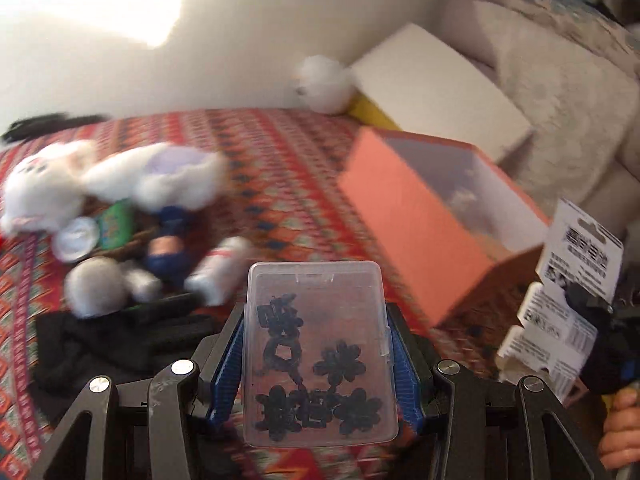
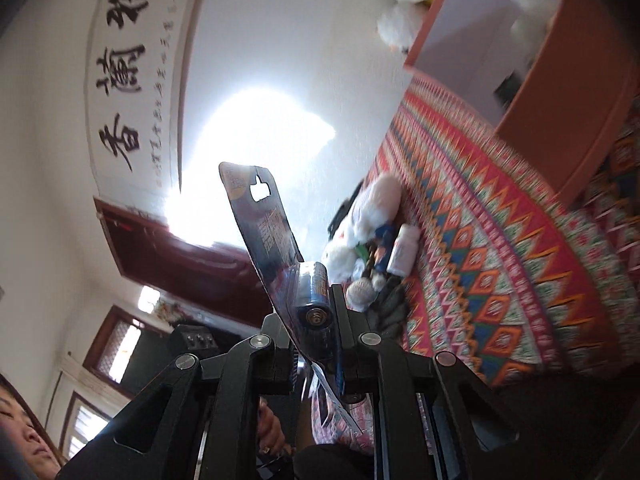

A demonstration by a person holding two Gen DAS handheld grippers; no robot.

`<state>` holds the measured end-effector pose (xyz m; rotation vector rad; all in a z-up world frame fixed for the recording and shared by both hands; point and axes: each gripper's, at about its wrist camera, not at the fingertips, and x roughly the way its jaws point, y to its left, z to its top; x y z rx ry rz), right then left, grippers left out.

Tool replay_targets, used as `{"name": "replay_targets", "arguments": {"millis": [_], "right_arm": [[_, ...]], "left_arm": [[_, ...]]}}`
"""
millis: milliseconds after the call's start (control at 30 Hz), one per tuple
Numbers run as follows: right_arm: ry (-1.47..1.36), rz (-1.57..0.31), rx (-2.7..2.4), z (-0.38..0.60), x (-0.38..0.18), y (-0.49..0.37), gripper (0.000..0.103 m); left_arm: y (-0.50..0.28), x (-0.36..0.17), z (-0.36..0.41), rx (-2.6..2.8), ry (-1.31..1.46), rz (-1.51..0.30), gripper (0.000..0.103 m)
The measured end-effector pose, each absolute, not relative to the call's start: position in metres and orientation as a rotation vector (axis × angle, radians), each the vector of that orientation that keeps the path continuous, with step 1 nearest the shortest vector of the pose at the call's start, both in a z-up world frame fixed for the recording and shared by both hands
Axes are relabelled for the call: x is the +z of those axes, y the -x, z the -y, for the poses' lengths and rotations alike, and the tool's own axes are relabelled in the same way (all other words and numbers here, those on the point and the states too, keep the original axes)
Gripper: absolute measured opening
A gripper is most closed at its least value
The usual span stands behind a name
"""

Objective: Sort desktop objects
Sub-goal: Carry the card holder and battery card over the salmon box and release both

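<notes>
While both held above cloth [image 1: 280, 168]: L gripper [image 1: 318, 364] clamped on clear case [image 1: 318, 344], R gripper [image 2: 314, 320] on battery pack [image 2: 272, 236].

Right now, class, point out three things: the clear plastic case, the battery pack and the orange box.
clear plastic case [image 1: 320, 352], left wrist view, middle of its lid.
battery pack [image 2: 276, 248], right wrist view, its backing card.
orange box [image 1: 404, 224], left wrist view, its near outer wall.

Left gripper [image 1: 316, 344] closed, clamping clear plastic case [image 1: 318, 354]; right gripper [image 2: 316, 320] rolled sideways, closed on battery pack [image 2: 280, 256].
</notes>
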<state>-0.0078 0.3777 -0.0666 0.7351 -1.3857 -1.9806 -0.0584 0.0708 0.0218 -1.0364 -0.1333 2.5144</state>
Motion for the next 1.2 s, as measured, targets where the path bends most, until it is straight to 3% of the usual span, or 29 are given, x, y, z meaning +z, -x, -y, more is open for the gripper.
{"name": "replay_targets", "arguments": {"millis": [333,600,833,1133,1167,1200], "right_arm": [[-0.565,1.48,-2.129,-0.489,-0.047,-0.034,0.014],[-0.485,1.364,-2.394,-0.56,0.002,-0.009,0.014],[-0.605,0.967,-2.833,-0.579,0.045,0.063,0.014],[-1.043,0.298,-3.203,-0.553,-0.014,0.17,0.014],[-1.085,0.244,-3.217,-0.551,-0.021,0.177,0.014],[-1.127,0.19,-3.229,-0.55,-0.027,0.184,0.015]], "left_arm": [[0.071,0.058,-0.203,2.354,0.922,-0.038,0.054],[0.115,0.082,-0.296,2.307,0.854,-0.142,0.054],[0.173,0.06,-0.348,2.351,0.891,-0.228,0.054],[0.238,-0.006,-0.38,2.36,1.026,-0.276,0.055],[0.241,-0.011,-0.38,2.358,1.034,-0.275,0.057],[0.242,-0.014,-0.38,2.357,1.038,-0.278,0.065]]}}
